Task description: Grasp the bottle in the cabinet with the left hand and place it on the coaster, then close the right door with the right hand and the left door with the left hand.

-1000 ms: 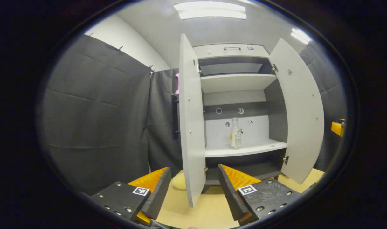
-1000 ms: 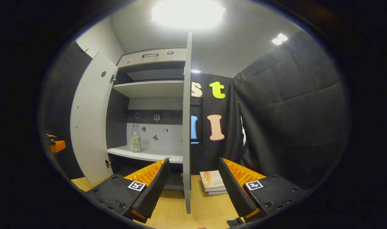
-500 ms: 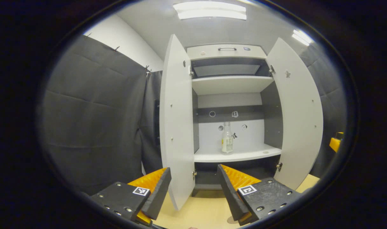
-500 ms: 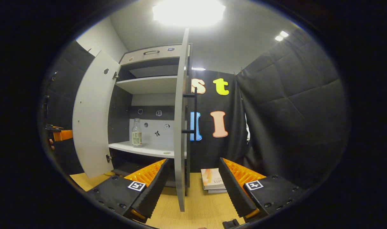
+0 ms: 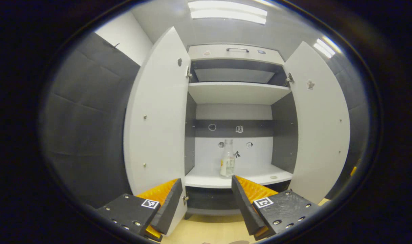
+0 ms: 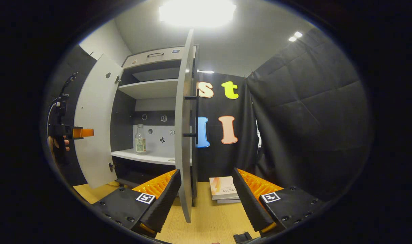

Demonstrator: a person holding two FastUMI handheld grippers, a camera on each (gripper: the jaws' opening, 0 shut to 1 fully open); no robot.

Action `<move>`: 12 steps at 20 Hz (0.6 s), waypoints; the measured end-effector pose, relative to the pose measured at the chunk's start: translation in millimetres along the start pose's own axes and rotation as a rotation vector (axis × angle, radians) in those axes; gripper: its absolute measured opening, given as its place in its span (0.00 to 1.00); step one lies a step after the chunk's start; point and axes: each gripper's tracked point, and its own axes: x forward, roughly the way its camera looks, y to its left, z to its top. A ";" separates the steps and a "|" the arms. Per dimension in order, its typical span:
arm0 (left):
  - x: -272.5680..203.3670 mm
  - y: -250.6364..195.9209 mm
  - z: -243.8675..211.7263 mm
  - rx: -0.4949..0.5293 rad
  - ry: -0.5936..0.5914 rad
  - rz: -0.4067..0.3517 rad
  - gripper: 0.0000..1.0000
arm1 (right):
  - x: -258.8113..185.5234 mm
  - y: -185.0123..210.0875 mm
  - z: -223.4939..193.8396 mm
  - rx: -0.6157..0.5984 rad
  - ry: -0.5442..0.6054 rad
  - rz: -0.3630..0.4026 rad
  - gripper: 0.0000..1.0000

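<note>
Inside the white, flat-panelled cabinet (image 5: 238, 91), both doors wide, a clear glass bottle (image 5: 227, 162) stands upright; both tools (image 5: 206, 203) (image 6: 206, 200) gape apart, empty.

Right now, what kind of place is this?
Probably a staged recording booth, not a real kitchen: black quilted cloth walls, an open cabinet holding one bottle, and books on a wooden table.

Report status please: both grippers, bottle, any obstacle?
Both hand-held grippers, left and right, open. Bottle upright on cabinet shelf. Both doors open, path clear.
</note>
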 end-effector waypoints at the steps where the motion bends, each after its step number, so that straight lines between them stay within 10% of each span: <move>1: 14.4 -4.0 2.4 -0.005 -0.002 -0.015 0.87 | 0.6 1.4 -0.8 0.002 0.003 -0.002 0.98; 12: 170.6 -38.8 -0.7 -0.023 0.024 -0.143 0.84 | 10.4 -11.0 -21.1 -0.037 0.054 -0.157 0.98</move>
